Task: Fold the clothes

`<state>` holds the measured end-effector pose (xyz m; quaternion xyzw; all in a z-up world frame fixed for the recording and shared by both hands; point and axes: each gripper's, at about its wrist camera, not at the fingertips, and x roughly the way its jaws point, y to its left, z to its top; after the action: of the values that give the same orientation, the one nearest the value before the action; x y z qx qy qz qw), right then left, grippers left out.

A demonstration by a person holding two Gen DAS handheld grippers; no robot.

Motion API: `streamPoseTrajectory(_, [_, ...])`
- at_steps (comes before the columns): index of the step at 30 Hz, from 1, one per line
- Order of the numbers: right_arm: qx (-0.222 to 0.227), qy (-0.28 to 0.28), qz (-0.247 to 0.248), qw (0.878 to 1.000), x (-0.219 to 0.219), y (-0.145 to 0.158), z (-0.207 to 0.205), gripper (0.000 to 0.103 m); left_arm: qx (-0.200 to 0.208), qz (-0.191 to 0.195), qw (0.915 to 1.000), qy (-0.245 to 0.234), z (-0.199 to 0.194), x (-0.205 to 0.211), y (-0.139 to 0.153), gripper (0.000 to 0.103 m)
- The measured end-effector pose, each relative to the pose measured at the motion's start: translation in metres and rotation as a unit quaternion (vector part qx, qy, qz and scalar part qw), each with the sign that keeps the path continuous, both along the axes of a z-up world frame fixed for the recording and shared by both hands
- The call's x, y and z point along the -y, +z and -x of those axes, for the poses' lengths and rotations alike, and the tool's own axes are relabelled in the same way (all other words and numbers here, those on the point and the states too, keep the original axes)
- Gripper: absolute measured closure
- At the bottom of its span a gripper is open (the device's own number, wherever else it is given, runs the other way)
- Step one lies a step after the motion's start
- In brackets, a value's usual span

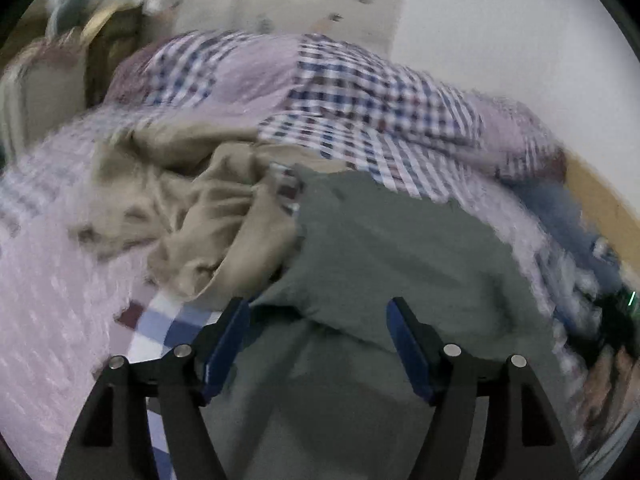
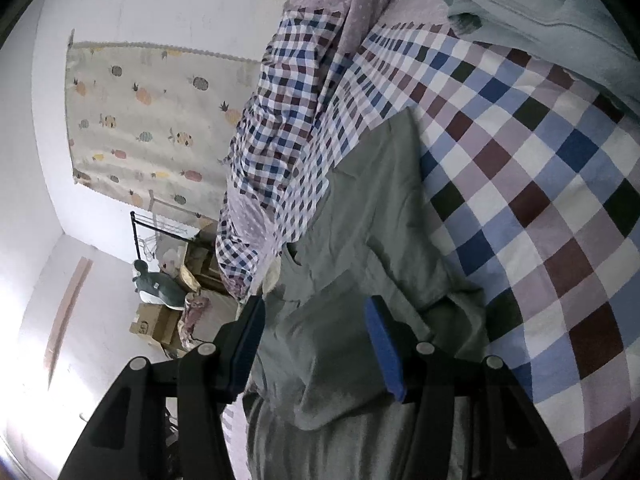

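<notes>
A grey-green garment (image 1: pixel 400 248) lies on the checked bed cover (image 1: pixel 168 324), its near edge folded over. My left gripper (image 1: pixel 318 312) is open, its blue-padded fingers straddling that fold. A crumpled beige garment (image 1: pixel 192 216) lies to the left, touching the grey one. In the right wrist view the same grey-green garment (image 2: pixel 360 248) lies on the checked cover (image 2: pixel 540 208). My right gripper (image 2: pixel 316 312) is open just above its bunched edge. The left view is blurred by motion.
A rumpled checked quilt (image 1: pixel 360 96) is piled behind the clothes and shows in the right view (image 2: pixel 288 120). A pale blue garment (image 2: pixel 540 12) lies at top right. Beyond the bed are a pineapple-print curtain (image 2: pixel 152 120), cardboard boxes (image 2: pixel 156 324) and a rack.
</notes>
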<state>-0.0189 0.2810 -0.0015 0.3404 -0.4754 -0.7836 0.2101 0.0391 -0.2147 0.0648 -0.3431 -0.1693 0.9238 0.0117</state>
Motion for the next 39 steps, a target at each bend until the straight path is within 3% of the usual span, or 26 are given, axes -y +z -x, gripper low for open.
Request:
streamPoseTrajectory(2, [-0.001,0.005,-0.014,1.0,0.005,-0.001,0.0,0.046,-0.01,-0.01,0.9998,0.01,0.0,0.006,-0.006,0.028])
streamPoseTrajectory(4, [0.0,0.01,-0.028,1.0,0.011,-0.002,0.001,0.046,-0.017,0.016,0.9997,-0.005,0.004,-0.001,-0.009,0.028])
streamPoseTrajectory(9, [0.006,0.016,-0.049,0.999,0.02,-0.009,0.004,0.046,-0.022,0.155,0.9865,-0.047,0.003,-0.026,-0.015,0.029])
streamPoseTrajectory(12, [0.009,0.018,-0.061,0.998,0.026,-0.013,0.005,0.046,-0.017,0.195,0.9783,-0.067,0.004,-0.035,-0.019,0.029])
streamPoseTrajectory(14, [0.01,0.019,-0.068,0.997,0.028,-0.014,0.005,0.046,-0.015,0.201,0.9769,-0.07,0.007,-0.035,-0.02,0.033])
streamPoseTrajectory(17, [0.009,0.019,-0.073,0.997,0.03,-0.014,0.005,0.046,-0.011,0.21,0.9748,-0.074,0.012,-0.035,-0.023,0.054])
streamPoseTrajectory(19, [0.007,0.023,-0.09,0.996,0.03,-0.009,0.006,0.046,-0.001,0.213,0.9736,-0.081,0.018,-0.038,-0.027,0.061])
streamPoseTrajectory(31, [-0.004,0.06,-0.225,0.972,0.032,0.033,0.025,0.046,0.024,0.217,0.9649,-0.146,0.035,-0.046,-0.038,0.062])
streamPoseTrajectory(39, [-0.004,0.142,-0.338,0.93,0.077,0.035,0.082,0.046,0.025,0.226,0.9581,-0.174,0.022,-0.038,-0.038,0.062])
